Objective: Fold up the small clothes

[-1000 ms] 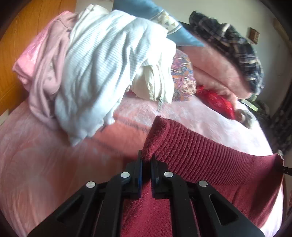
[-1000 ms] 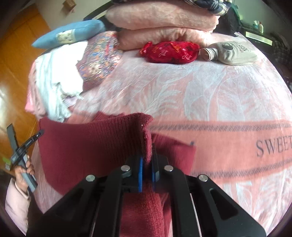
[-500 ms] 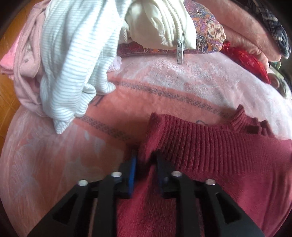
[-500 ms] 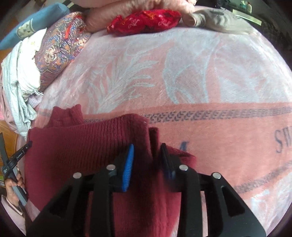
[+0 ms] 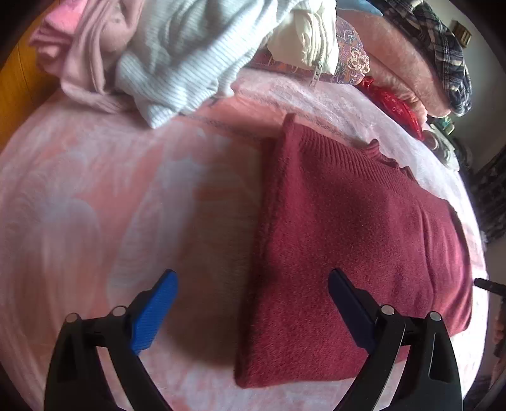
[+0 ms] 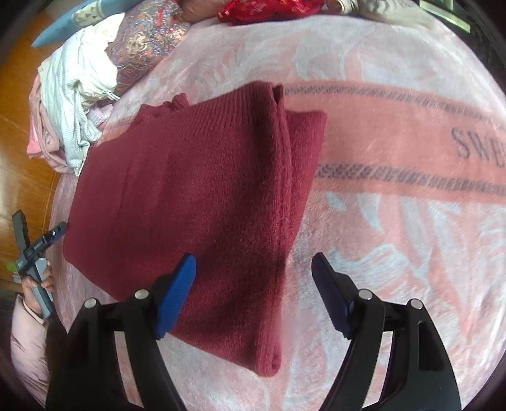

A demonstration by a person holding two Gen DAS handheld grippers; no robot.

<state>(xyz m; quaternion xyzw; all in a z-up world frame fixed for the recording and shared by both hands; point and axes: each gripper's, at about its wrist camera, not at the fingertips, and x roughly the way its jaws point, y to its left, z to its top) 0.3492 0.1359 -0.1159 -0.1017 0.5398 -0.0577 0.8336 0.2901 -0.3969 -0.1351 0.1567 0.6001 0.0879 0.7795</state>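
Two hand-held grippers, left (image 5: pixel 249 303) and right (image 6: pixel 253 291), jaws spread, empty, above bed. Maroon sweater (image 6: pixel 196 196) folded flat on pink blanket (image 6: pixel 395 240). Clothes pile (image 5: pixel 177 53) far left; wooden floor (image 6: pixel 19 126) beyond.

maroon sweater (image 6: pixel 189 189): 1 | pink blanket (image 6: pixel 395 221): 1 | red pouch (image 6: pixel 268 8): 1 | grippers: 2

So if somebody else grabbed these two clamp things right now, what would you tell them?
Left gripper: open, empty, above the left edge of the red sweater.
Right gripper: open, empty, over the sweater's right edge.
Sweater lies folded flat on the pink blanket.
Done: this fold laid down and released.
Left: perhaps another fold, then the clothes pile at the back.
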